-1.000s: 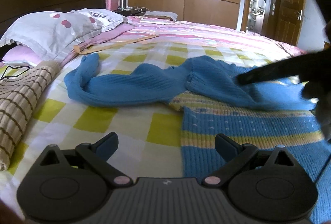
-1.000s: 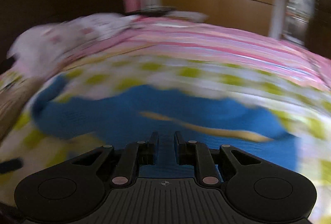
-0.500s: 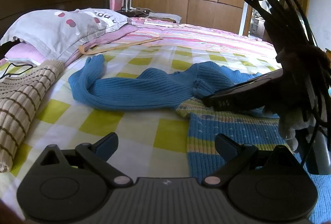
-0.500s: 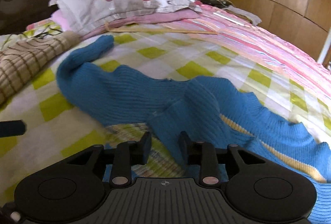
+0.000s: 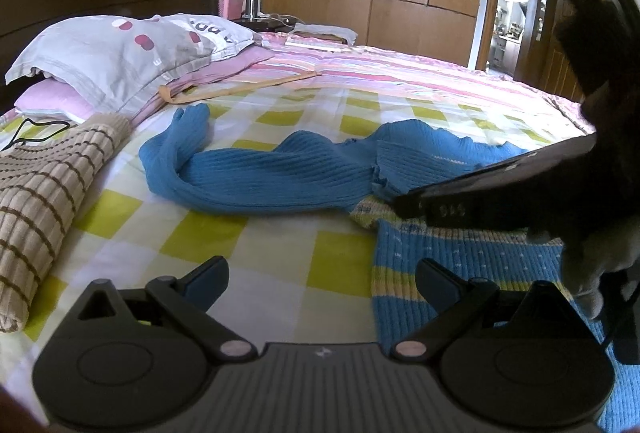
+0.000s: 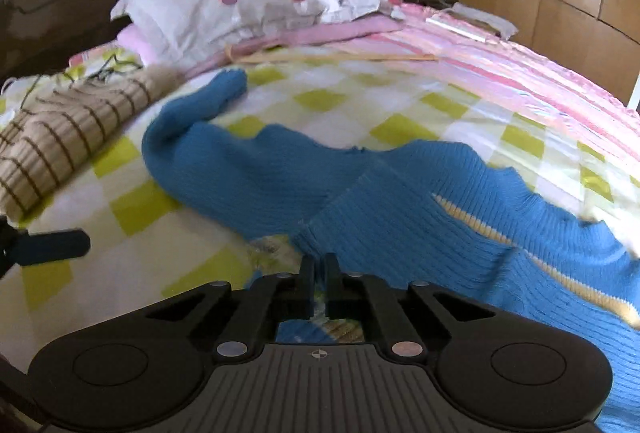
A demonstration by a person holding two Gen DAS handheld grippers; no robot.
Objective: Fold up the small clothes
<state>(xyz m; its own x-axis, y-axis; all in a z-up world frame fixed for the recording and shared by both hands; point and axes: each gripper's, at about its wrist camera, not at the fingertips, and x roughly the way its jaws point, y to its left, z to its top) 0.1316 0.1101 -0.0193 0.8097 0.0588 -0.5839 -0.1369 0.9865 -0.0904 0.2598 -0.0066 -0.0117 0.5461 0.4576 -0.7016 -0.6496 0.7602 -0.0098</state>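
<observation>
A small blue knitted sweater lies spread on the bed, on the yellow and white checked sheet, and I take it as the landmark for all places. One sleeve runs away from its body toward the pillow and bends at the end. The body of the sweater, with pale yellow stripes, is the part nearest to both cameras.

The right tool is at the near edge of the sweater, where the sleeve joins the body. Its jaws have just been closing and now stand almost pressed together, with only a narrow slit between them; some knit fabric shows in that slit (whether the pads really pinch it, I cannot tell for sure). In the left wrist view this tool comes from the right side over the sweater's body.

The left tool hangs over the sheet just beside the sweater's striped hem, its jaws spread wide, with nothing between them.

Beyond the sleeve, well apart from the sweater, a beige garment with brown stripes lies near the pillow.
</observation>
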